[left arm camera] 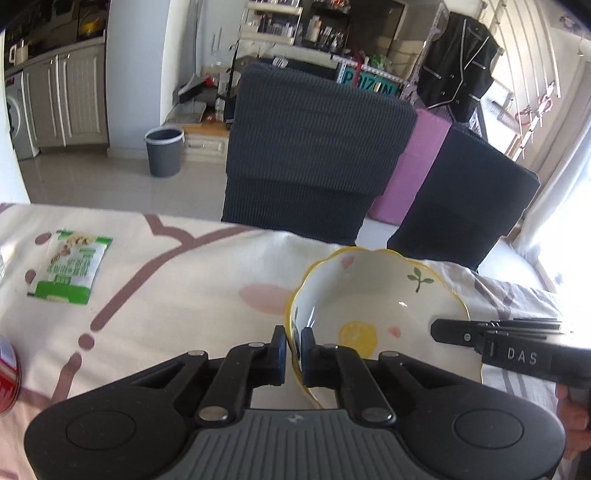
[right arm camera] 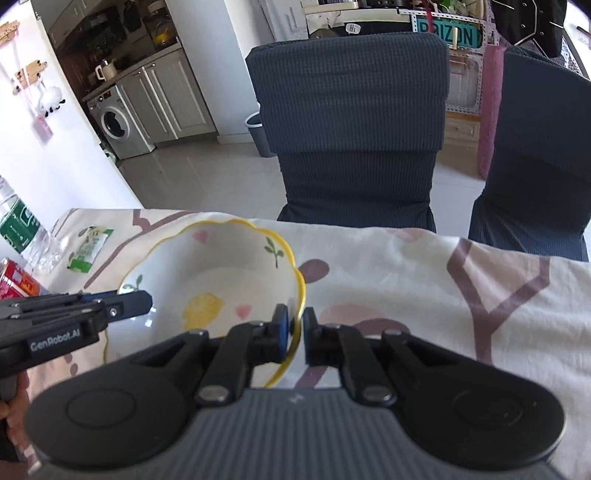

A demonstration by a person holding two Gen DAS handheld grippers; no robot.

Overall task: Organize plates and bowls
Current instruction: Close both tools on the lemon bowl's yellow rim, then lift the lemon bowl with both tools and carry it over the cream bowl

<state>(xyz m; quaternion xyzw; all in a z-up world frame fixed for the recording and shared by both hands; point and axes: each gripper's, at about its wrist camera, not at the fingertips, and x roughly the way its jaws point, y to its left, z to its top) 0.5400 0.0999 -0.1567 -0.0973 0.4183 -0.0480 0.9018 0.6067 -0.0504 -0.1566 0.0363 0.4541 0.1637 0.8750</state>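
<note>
On tablecloth (left arm camera: 177, 288), bowl (left arm camera: 373, 295) seemingly mouth-up.

"das" on right gripper (left arm camera: 452, 334); "genrobot.ai" on left gripper (right arm camera: 144, 303); teal sign (right arm camera: 447, 35) likely "prizon".

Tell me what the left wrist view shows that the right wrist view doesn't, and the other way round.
Only the left wrist view: the left claw pinching the bowl's left rim, and a purple box behind the chairs.

Only the right wrist view: the right claw pinching the bowl's right rim, a water bottle, and wall hooks.

Both: the bowl, each other's claw at its far side, the snack packet, two chairs, the bin, the washing machine.
</note>
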